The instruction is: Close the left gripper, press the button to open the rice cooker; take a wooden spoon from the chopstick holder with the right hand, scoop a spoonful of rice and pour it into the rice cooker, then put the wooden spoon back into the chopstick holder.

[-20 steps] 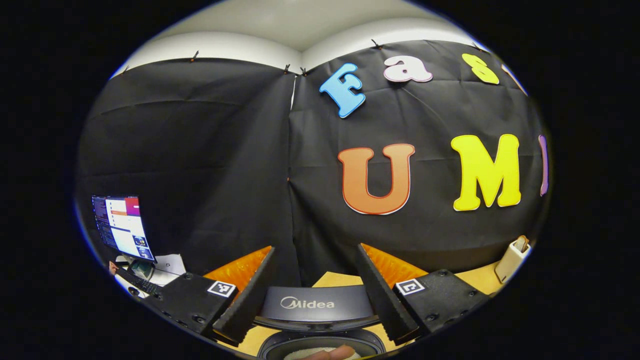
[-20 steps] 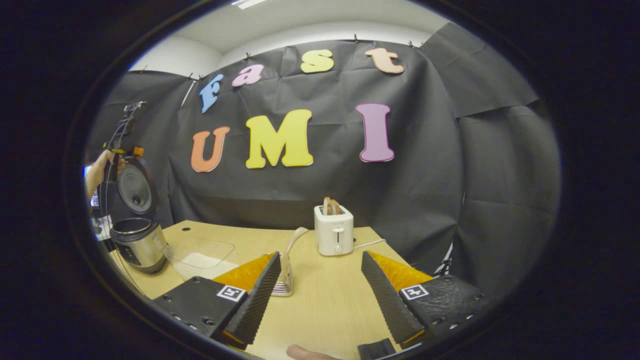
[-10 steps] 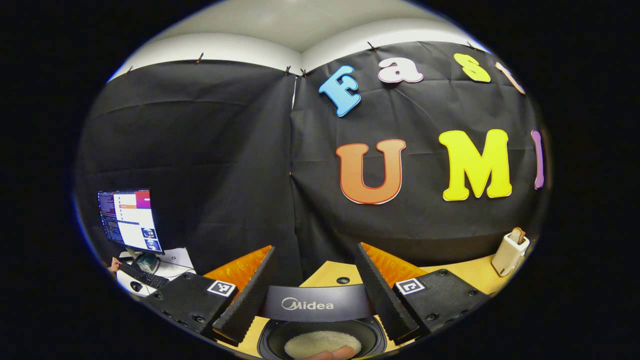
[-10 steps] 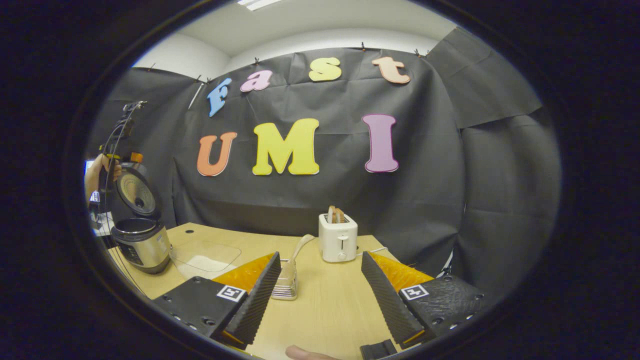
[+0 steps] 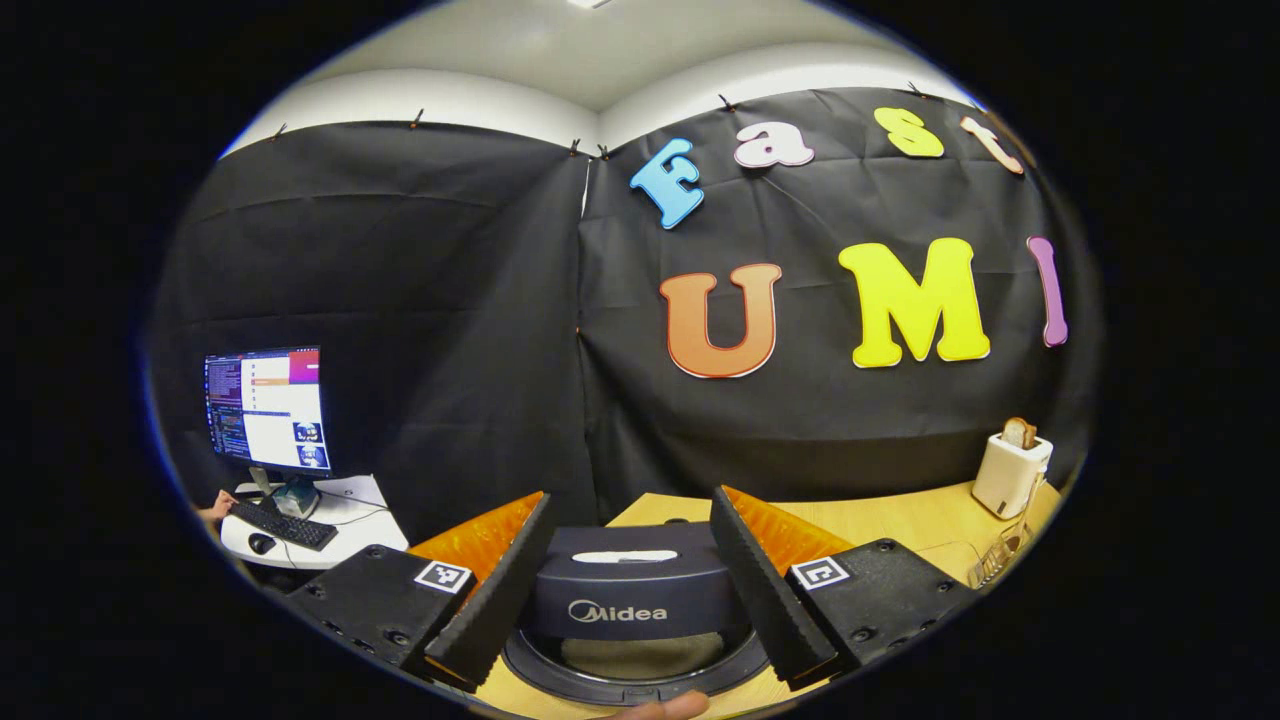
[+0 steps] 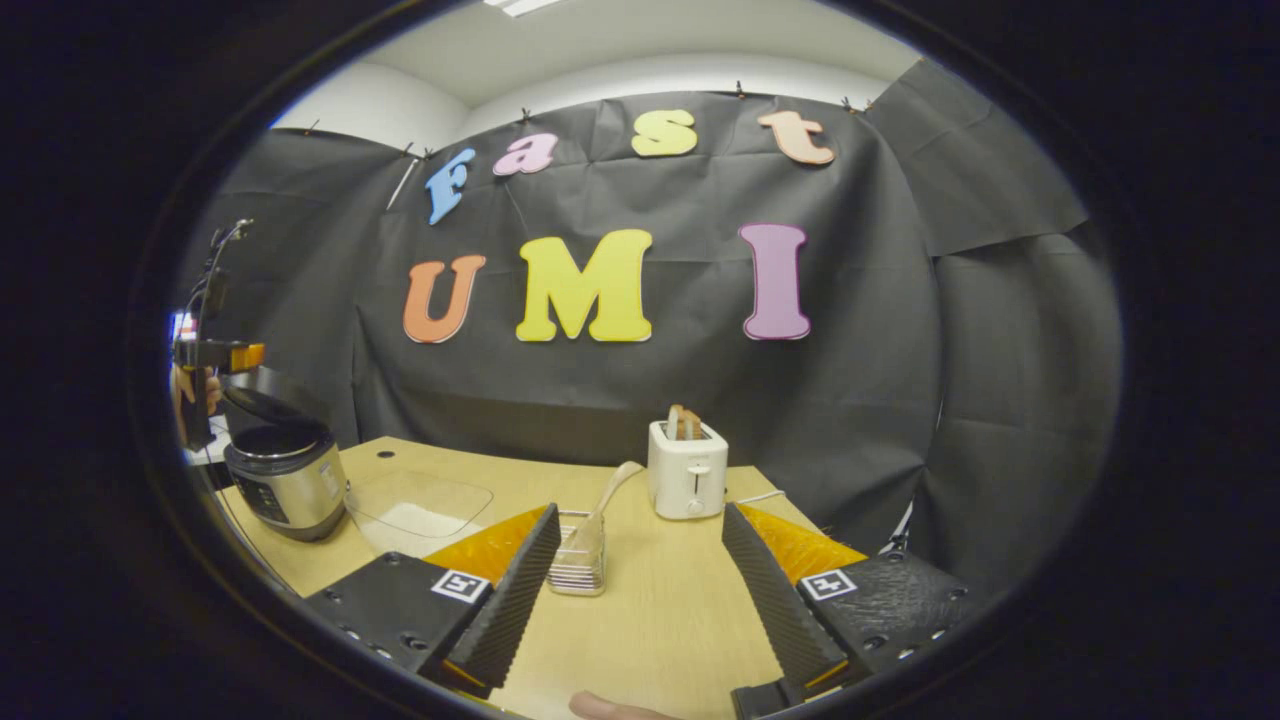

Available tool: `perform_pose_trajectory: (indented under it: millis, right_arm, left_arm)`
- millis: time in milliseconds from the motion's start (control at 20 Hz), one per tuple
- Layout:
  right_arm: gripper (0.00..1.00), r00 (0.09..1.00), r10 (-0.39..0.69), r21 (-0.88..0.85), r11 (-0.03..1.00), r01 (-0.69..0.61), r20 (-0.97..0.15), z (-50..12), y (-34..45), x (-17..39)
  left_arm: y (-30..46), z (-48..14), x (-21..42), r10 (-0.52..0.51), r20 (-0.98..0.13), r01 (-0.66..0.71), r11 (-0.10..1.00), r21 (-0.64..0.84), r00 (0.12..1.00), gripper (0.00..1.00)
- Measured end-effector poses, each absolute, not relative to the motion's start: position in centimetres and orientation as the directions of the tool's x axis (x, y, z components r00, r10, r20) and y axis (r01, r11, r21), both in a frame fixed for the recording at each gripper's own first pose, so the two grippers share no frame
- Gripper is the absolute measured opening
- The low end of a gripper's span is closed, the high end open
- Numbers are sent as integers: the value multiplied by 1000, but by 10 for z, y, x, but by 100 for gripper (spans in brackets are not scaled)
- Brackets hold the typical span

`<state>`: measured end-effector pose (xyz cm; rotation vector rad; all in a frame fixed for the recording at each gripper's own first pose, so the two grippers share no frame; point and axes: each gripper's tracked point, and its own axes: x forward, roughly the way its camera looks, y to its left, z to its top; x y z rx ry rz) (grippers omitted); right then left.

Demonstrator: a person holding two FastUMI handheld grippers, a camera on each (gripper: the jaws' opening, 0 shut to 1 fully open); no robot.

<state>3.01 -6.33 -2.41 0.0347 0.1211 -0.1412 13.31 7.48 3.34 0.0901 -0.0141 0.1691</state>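
Observation:
The rice cooker's dark lid lies low between the fingers of my left gripper, which is open. In the right gripper view the steel rice cooker stands at the table's far left. Its lid tilts down close over the pot, and my left gripper is held just above it. My right gripper hovers open over the table with nothing in it. Just ahead of its left finger stands the clear chopstick holder with the wooden spoon in it. A clear rice tray lies beside the cooker.
A white toaster with bread stands at the back of the wooden table; it sits at the far right in the left gripper view. A monitor and keyboard sit on a side desk to the left.
The cooker lid has swung down from upright to nearly shut, covering the rice in the pot, and my left gripper came down with it. My right gripper has barely shifted.

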Motion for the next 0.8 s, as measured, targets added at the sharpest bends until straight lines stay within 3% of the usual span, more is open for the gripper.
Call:
perform_pose_trajectory:
  millis: [600, 800]
  right_arm:
    - [94, 981, -153, 44, 986, 160, -122, -23, -71, 29]
    - [96, 981, -155, 50, 986, 162, -117, -21, -73, 27]
  left_arm:
    - [72, -52, 106, 196, -43, -192, 978, 84, 980, 100]
    - [74, -52, 106, 202, -7, -201, 977, 64, 979, 100]
